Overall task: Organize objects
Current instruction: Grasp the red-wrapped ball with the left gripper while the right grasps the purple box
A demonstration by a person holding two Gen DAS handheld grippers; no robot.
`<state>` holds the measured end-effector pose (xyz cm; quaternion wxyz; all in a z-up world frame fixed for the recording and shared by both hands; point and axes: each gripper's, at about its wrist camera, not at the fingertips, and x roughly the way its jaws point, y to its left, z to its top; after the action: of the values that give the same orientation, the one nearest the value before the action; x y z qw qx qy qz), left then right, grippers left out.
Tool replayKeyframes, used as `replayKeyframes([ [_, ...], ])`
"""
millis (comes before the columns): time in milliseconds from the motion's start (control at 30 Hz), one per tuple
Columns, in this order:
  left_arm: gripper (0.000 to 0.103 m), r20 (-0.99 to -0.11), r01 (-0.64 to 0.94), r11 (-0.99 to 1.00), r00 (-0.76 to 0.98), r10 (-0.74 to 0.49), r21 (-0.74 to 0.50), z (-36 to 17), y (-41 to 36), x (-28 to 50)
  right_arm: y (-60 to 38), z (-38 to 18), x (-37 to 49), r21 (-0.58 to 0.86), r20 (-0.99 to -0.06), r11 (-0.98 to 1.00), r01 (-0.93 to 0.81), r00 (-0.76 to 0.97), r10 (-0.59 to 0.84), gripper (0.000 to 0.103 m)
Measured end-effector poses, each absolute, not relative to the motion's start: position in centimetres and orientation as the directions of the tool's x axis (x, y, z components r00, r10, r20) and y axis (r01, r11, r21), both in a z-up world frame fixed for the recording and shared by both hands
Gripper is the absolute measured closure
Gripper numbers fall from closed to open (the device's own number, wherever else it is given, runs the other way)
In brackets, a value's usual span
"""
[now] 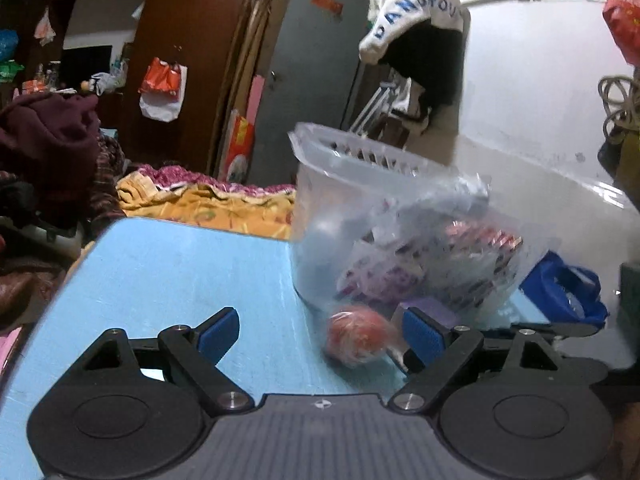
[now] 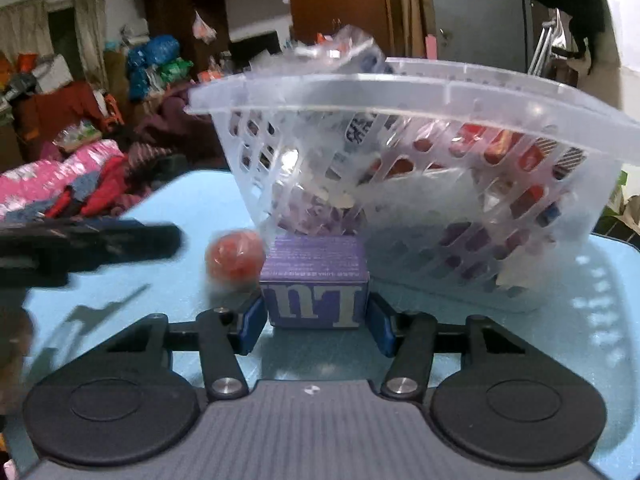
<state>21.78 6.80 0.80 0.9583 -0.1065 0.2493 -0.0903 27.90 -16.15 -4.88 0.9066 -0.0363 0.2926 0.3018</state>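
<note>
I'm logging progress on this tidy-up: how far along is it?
Mostly done: the clear basket on the blue table already holds many packets. In hand: the right gripper has its pads against a purple box beside the basket. Left: the red wrapped ball lies loose on the table, with the open left gripper around it.

Light blue bench (image 2: 192, 208); clear slotted basket (image 2: 400, 92); purple box (image 2: 316, 280), white letters; red-orange ball (image 2: 234, 256); blue-padded fingers (image 2: 252, 324).

A purple box (image 2: 318, 280) and a red ball (image 2: 235, 258) lie just beside a filled clear basket (image 2: 400, 96) on the blue worktop (image 2: 192, 208).
</note>
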Motion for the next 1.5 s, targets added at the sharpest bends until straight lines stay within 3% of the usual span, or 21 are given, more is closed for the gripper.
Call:
replayKeyframes([
  [200,0.012,-0.514,0.165,0.975,0.829,-0.220,-0.151,-0.1,2.8,23.0,-20.7,-4.6,25.3,0.109,-0.501,0.848,-0.519,0.708,0.497,0.045],
  [367,0.014,-0.574,0.106,0.993,0.811,-0.117,-0.054,-1.0,0.3,24.3,-23.0,-4.6,25.0,0.122,-0.483,0.866,-0.485,0.733,0.479,0.045],
  [533,0.016,-0.593,0.049,0.995,0.800,-0.094,-0.090,-1.3,1.4,25.0,-23.5,-5.0,25.6,0.137,-0.482,0.869,-0.476,0.734,0.478,0.045],
  [633,0.037,-0.584,0.017,0.995,0.809,-0.072,-0.099,-1.2,2.0,25.0,-23.8,-5.0,25.4,0.152,-0.470,0.864,-0.481,0.733,0.491,0.045],
  [667,0.051,-0.579,0.017,0.995,0.812,-0.072,-0.099,-1.1,2.1,24.8,-23.7,-5.0,25.3,0.145,-0.470,0.867,-0.477,0.738,0.484,0.045],
  [700,0.052,-0.573,0.030,0.994,0.815,-0.084,-0.103,-1.1,2.2,24.6,-23.6,-5.0,25.2,0.139,-0.470,0.870,-0.474,0.741,0.479,0.045],
  [767,0.052,-0.533,0.061,0.994,0.840,-0.102,-0.094,-0.8,1.9,23.5,-23.6,-5.1,25.2,0.131,-0.475,0.874,-0.468,0.744,0.469,0.045],
  [967,0.052,-0.294,0.205,0.969,0.926,-0.237,-0.136,0.2,1.2,16.8,-23.1,-5.0,24.5,0.077,-0.463,0.882,-0.464,0.767,0.444,0.046],
  [1333,0.051,-0.244,0.217,0.971,0.941,-0.235,-0.096,0.5,1.0,16.2,-22.5,-4.5,22.8,-0.001,-0.377,0.875,-0.483,0.811,0.447,0.046],
  [1500,0.051,-0.095,0.281,0.955,0.952,-0.289,-0.097,3.2,1.1,13.4,-23.4,-1.4,19.4,-0.033,-0.213,0.857,-0.514,0.841,0.497,0.046],
])
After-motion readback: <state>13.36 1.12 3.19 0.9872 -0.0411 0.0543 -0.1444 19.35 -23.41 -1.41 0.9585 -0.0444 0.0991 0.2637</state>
